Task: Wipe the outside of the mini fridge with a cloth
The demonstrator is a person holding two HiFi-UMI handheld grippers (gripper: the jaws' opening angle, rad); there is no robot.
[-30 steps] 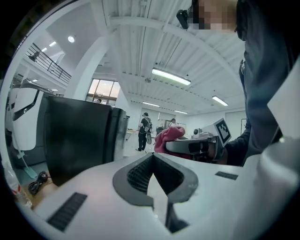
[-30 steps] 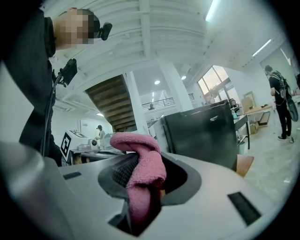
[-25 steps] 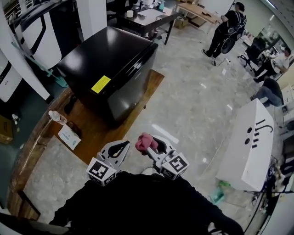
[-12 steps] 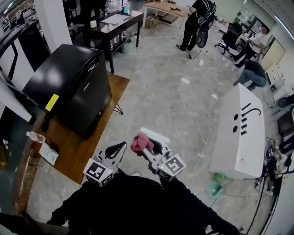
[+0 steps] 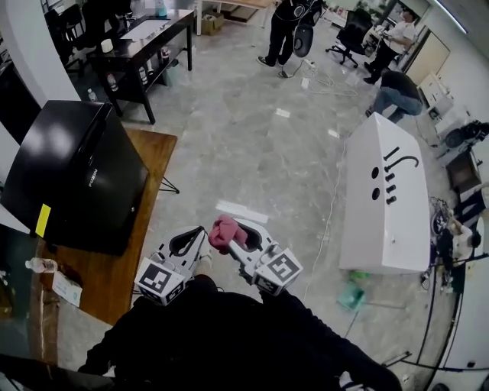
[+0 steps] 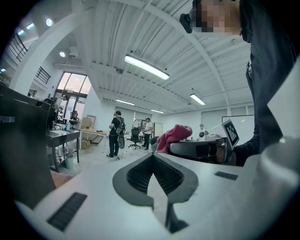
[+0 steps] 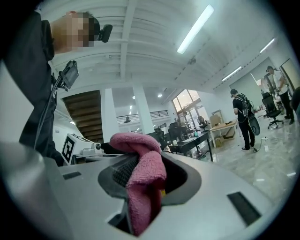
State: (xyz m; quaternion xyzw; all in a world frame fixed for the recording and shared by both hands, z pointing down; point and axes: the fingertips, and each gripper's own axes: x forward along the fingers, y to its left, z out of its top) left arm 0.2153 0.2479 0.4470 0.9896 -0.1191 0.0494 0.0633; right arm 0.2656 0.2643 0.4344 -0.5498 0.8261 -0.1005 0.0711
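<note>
I record a glossy, pale marbled floor [image 5: 252, 153], with a long white cabinet [image 5: 386, 206] standing on it to my right. A wooden desk [image 5: 114, 267] lies at my left with a dark table [image 5: 145, 38] beyond it, and people [image 5: 290, 23] and office chairs [image 5: 353, 30] occupy the far end. Overhead, a white ribbed ceiling [image 6: 108, 37] carries strip lights [image 6: 146, 67], and daylight enters through tall windows [image 6: 72, 86].

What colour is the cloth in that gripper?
Pink; the cloth shows best in the right gripper view.
</note>
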